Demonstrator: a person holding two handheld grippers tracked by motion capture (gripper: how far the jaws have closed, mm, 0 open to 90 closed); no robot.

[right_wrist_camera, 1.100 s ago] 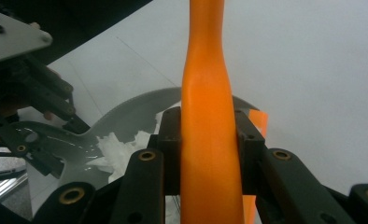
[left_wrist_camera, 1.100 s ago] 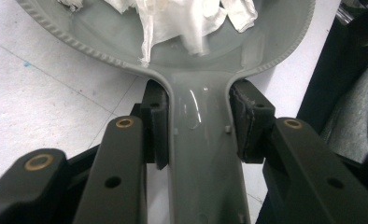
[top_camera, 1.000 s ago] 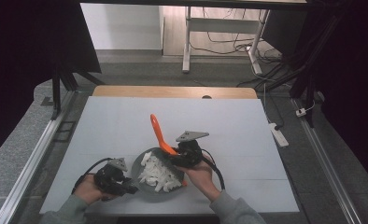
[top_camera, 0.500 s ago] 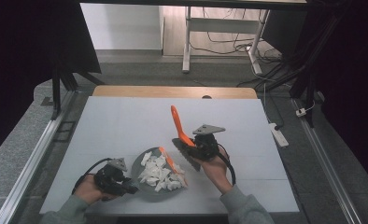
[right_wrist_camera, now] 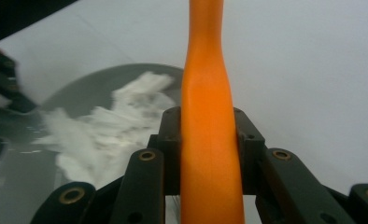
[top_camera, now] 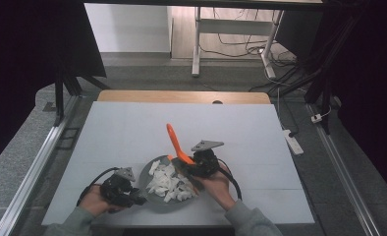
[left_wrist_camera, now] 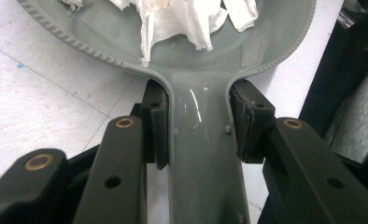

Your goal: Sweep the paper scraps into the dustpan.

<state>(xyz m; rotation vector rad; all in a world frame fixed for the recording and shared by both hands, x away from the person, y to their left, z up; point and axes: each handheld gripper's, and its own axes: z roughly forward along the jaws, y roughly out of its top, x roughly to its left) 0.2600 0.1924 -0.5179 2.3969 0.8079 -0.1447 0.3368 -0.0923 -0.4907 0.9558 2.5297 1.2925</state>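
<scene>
In the high view a grey pan (top_camera: 157, 196) sits on the white table (top_camera: 132, 128) in the lower middle of the frame, filled with white torn scraps (top_camera: 169, 182). Its handle points toward the lower left of that frame, into the left gripper (top_camera: 132, 199). The left gripper view shows that handle (left_wrist_camera: 201, 140) running straight up the middle of the frame from the bottom edge to the pan's round body at the top, with the jaws pinching it from both sides, pads flat against its edges.

The right gripper (top_camera: 189, 164), just right of the pan in the high view, clamps an orange spatula (top_camera: 174, 142). The spatula's long axis is tilted: its free handle end rises toward the upper left of the frame, above the table beyond the pan, while the lower end slants down to the pan's right rim. In the right gripper view the orange handle (right_wrist_camera: 208, 140) stands vertical in the centre of the frame, squeezed between the two jaws, with the pan and scraps at the left.
</scene>
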